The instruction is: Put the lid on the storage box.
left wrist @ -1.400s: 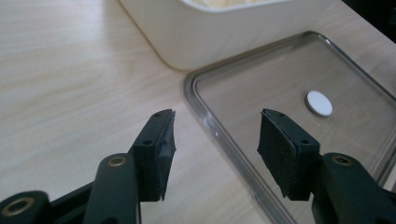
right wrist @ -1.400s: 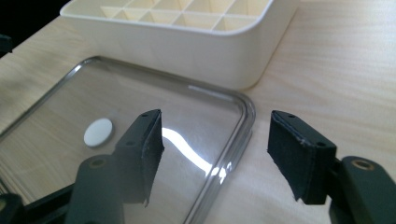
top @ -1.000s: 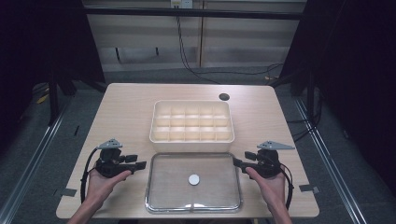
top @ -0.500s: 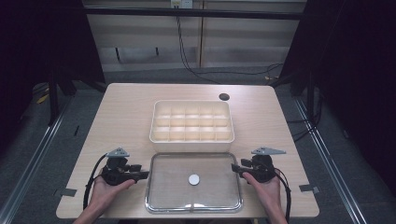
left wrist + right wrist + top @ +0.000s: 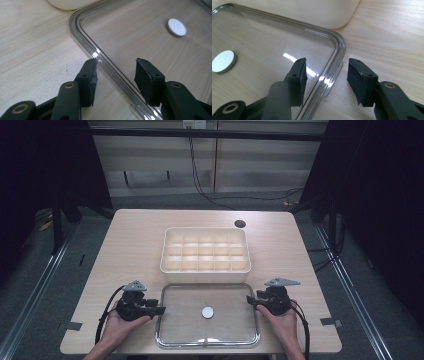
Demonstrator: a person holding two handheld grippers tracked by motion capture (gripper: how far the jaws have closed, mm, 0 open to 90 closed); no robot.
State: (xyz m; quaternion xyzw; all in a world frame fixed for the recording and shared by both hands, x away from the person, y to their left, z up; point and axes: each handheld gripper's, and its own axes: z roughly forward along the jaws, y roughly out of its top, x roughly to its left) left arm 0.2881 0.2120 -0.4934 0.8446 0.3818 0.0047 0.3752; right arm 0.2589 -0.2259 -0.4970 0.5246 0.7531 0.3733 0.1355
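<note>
On the near half of the pale wooden table (image 5: 130,240) lies a clear rectangular plastic lid (image 5: 230,330) with rounded corners and a white round disc (image 5: 207,312) at its centre, just before a cream compartmented box (image 5: 205,250). The left gripper (image 5: 115,72) and the right gripper (image 5: 325,72) each straddle a lid edge — jaws spread, lately narrowing, apparently not yet pressing. The lid's rim blurs in glare.

A cream compartment box (image 5: 205,250) sits mid-table (image 5: 135,235); a dark round hole (image 5: 240,224) lies beyond it.
</note>
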